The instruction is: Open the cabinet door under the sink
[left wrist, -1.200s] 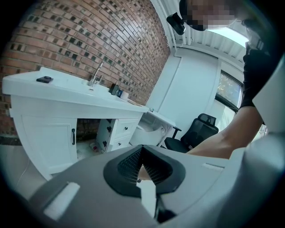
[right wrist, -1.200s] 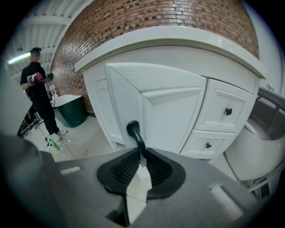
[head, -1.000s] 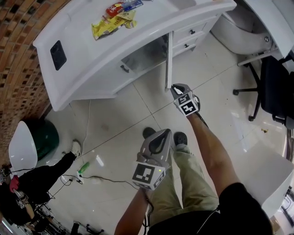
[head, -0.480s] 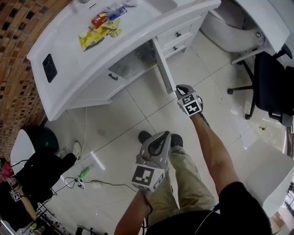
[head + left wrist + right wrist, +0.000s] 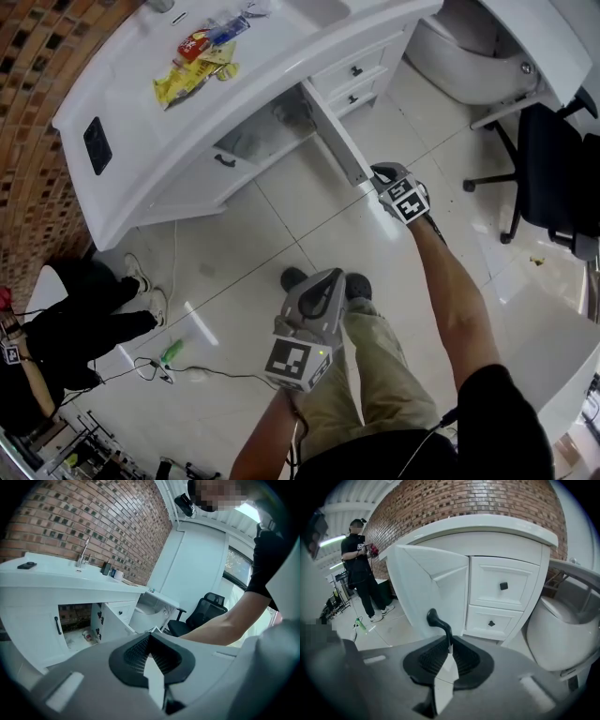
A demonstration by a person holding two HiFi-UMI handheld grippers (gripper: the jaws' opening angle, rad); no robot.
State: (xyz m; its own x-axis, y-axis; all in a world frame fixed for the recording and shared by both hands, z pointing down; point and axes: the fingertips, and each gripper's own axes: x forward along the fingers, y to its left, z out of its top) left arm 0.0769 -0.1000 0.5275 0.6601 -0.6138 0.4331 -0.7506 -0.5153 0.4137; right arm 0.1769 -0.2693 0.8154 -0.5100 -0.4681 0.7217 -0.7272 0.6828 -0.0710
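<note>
The white cabinet door [image 5: 333,141] under the sink counter [image 5: 141,103] stands swung out, edge-on in the head view, and the dark cabinet inside [image 5: 262,136] shows. My right gripper [image 5: 378,178] is at the door's outer end, shut on its black handle [image 5: 436,619], which runs down between the pads; the door panel [image 5: 431,588] fills the right gripper view's left. My left gripper [image 5: 323,281] hangs low near my legs, away from the cabinet, shut with nothing in it. In the left gripper view the open cabinet [image 5: 77,623] lies far off.
Two drawers [image 5: 354,82] sit right of the opening, and a closed left door with a black handle [image 5: 223,160]. A white basin unit [image 5: 469,56] and a black office chair [image 5: 553,178] stand at right. A person [image 5: 56,328] stands at left by a cable and a green bottle [image 5: 169,352].
The door has swung farther out, and my right gripper has moved right with its handle. The person at left has shifted. My left gripper stays about where it was.
</note>
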